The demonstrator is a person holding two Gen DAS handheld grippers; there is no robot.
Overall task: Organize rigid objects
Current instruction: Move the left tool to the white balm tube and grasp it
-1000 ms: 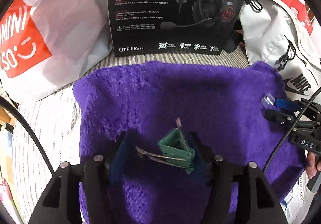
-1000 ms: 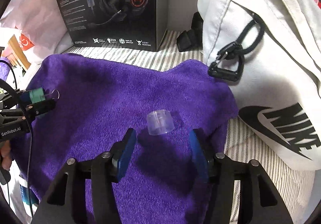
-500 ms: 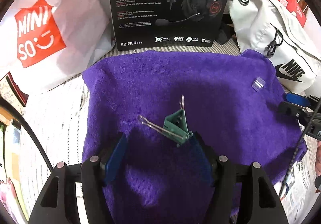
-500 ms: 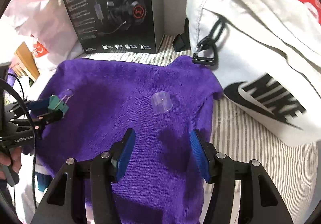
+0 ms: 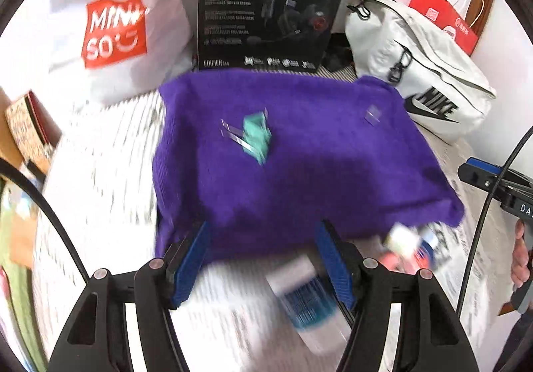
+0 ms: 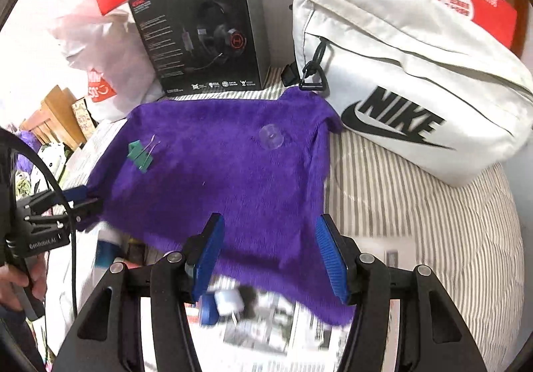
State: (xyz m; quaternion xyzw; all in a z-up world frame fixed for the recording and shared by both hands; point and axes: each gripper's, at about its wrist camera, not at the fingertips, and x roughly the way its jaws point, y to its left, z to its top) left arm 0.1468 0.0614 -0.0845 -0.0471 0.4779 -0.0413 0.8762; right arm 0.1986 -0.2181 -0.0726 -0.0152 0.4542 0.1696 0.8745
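Left gripper: jaws spread, nothing between the blue pads, tips over the near edge of the purple towel. Green binder clip well ahead of those jaws, a little left of their centre line, lying on the towel with wire handles toward the left; blurred. Clear plastic cap farther ahead and to the right, also on the towel. Just below and between the left pads, a blurred white-and-blue bottle on printed paper.

Right gripper: jaws likewise released and empty, tips at the towel's near edge. Clear cap straight ahead of the gap, well apart. Binder clip far off to the left of the jaws. Beyond: black headset box upright at the back, white Nike bag to the right on striped bedding, white shopping bag to the left.
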